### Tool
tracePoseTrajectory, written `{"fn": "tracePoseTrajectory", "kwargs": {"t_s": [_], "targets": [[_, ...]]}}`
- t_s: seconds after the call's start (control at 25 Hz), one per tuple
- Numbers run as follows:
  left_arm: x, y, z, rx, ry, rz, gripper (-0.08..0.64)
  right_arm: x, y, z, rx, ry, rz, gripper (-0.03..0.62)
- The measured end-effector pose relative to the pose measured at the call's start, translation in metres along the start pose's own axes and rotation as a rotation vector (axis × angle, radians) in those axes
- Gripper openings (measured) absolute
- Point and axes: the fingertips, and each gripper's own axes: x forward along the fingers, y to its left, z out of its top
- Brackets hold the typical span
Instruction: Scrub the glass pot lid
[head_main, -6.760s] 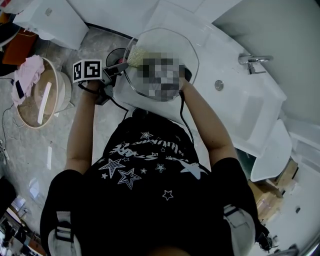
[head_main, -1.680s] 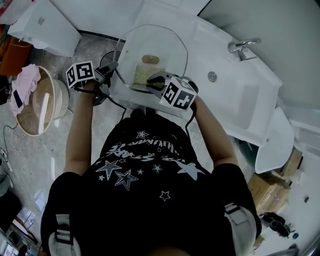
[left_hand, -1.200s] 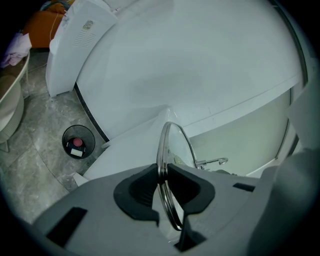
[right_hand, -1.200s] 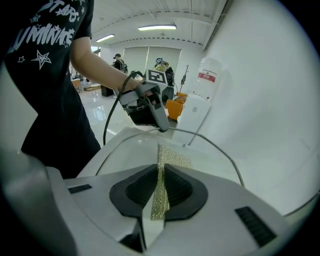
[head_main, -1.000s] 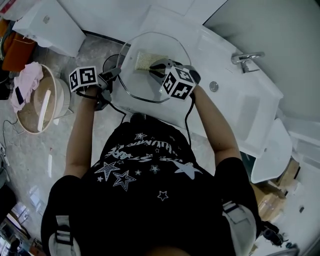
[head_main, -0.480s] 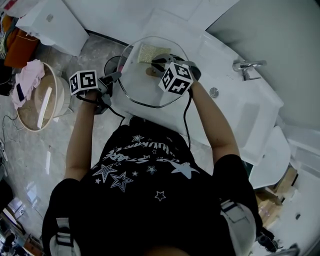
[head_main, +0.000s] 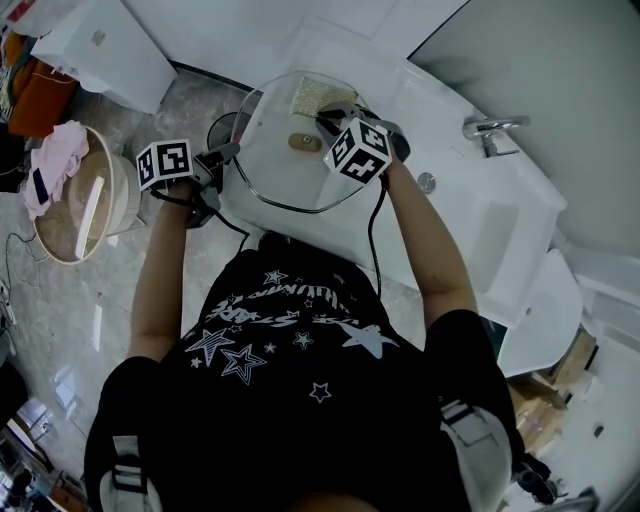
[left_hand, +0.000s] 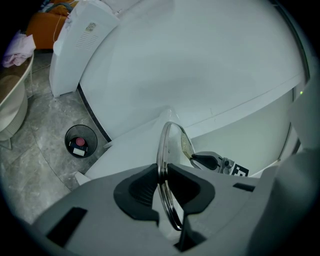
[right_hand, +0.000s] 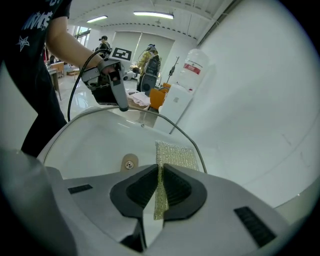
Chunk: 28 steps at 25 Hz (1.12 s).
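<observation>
White tub ledge (head_main: 470, 200) below, I hold the glass pot lid (head_main: 270, 170) by its rim, left gripper (left_hand: 162, 172) clamped on the metal edge, right gripper (right_hand: 159, 187) pinching the scrub pad (right_hand: 176, 156) against the glass beyond the knob (head_main: 305, 142). Short overlapping strokes with a firm rim grip should serve best.
</observation>
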Motion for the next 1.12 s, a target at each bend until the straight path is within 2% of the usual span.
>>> {"fn": "tracePoseTrajectory", "kwargs": {"t_s": [0.4, 0.64, 1.12], "targets": [[0.000, 0.000, 0.001, -0.004, -0.011, -0.002, 0.070, -0.015, 0.013, -0.014, 0.094, 0.025, -0.014, 0.035], [-0.001, 0.000, 0.001, -0.009, -0.018, -0.003, 0.069, -0.026, 0.027, -0.022, 0.187, 0.043, -0.021, 0.034], [-0.001, 0.000, -0.002, -0.005, -0.028, 0.003, 0.070, -0.050, 0.073, -0.025, 0.322, 0.043, 0.014, 0.033]]}}
